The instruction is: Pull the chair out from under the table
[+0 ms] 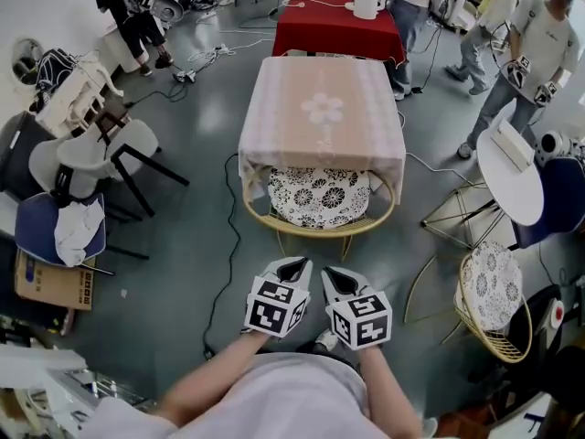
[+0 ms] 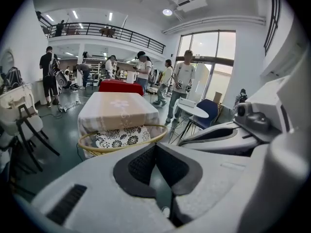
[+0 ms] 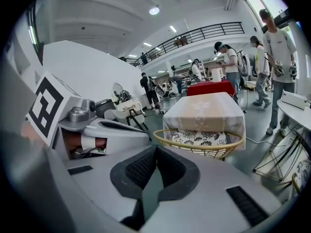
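left tongs [image 1: 292,265] — closed, empty | right tongs [image 1: 333,275] — closed, empty | chair [image 1: 320,230] ahead, apart, tucked under table [image 1: 322,108]

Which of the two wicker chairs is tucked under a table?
The wicker chair straight ahead, half under the pink-clothed table; the other chair stands free at right.

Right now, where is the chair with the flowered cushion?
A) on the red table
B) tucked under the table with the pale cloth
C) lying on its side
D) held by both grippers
B: the chair stands upright, seat under the table; the left gripper and right gripper, both shut, do not touch it.
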`<state>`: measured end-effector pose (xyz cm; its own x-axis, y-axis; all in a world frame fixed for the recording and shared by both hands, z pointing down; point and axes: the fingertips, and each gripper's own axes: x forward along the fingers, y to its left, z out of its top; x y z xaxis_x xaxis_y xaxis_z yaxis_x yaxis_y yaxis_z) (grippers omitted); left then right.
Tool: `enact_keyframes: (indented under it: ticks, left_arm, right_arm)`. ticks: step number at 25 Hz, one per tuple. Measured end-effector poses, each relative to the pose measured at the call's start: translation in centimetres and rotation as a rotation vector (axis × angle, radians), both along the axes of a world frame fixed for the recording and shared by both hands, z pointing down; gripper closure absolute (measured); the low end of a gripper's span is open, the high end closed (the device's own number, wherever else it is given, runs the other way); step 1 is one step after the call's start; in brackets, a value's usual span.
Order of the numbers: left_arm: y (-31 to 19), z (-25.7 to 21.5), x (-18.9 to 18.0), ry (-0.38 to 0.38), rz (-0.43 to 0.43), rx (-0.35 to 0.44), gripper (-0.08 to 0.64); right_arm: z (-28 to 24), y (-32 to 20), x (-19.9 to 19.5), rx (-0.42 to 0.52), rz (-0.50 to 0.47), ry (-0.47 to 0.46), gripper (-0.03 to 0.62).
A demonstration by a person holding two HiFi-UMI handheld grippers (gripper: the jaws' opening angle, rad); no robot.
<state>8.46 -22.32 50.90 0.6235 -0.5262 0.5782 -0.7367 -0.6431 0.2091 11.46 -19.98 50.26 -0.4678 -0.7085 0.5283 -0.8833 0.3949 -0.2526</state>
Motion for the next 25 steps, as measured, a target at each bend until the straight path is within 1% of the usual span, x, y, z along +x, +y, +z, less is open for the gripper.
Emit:
enact_keyframes:
  ticks: [6,8,10,14,16,20,22,25]
  left_arm:
    - [-0.1,1.2,1.4,-0.012,0.034,-0.033,0.555]
    - [-0.1,1.4,1.8,-0.033,0.041,-0.034,0.555]
    - [0.0,1.6,1.9,-0.065,0.049,-0.027,0.555]
    - [-0.5,2.2,1.8,-0.133,0.077,-0.003,0.555]
    - [-1.0,2.5,1.4,-0.174,0.107,0.027,0.555]
    - [-2.6,2.7,0.0,-0.251,0.157,0.087,0.555]
    - [-3.2,2.9,-0.4,-0.282,0.191,0.102,0.555]
    - [-3.8,4.3,-0.6,-0.341,0.272,0.12,0.554]
  right_arm:
    - [0.7,-1.1,2.0,0.021,-0.126,0.083,0.591]
    - [0.8,-1.2,2.6,0.029,-0.163,0.1,0.591]
    - [1.0,-1.2,3.0,0.04,-0.202,0.133,0.591]
    - [2.0,-1.3,3.5,0.055,-0.287,0.235,0.591]
    - [2.5,-1.4,3.4,0.067,-0.326,0.285,0.591]
    - [2.8,-2.2,3.4,0.121,-0.393,0.389,0.591]
    - [3.1,-2.6,3.6,0.131,-0.416,0.432,0.591]
    - [3.6,-3.3,3.9,0.143,-0.447,0.499,0.591]
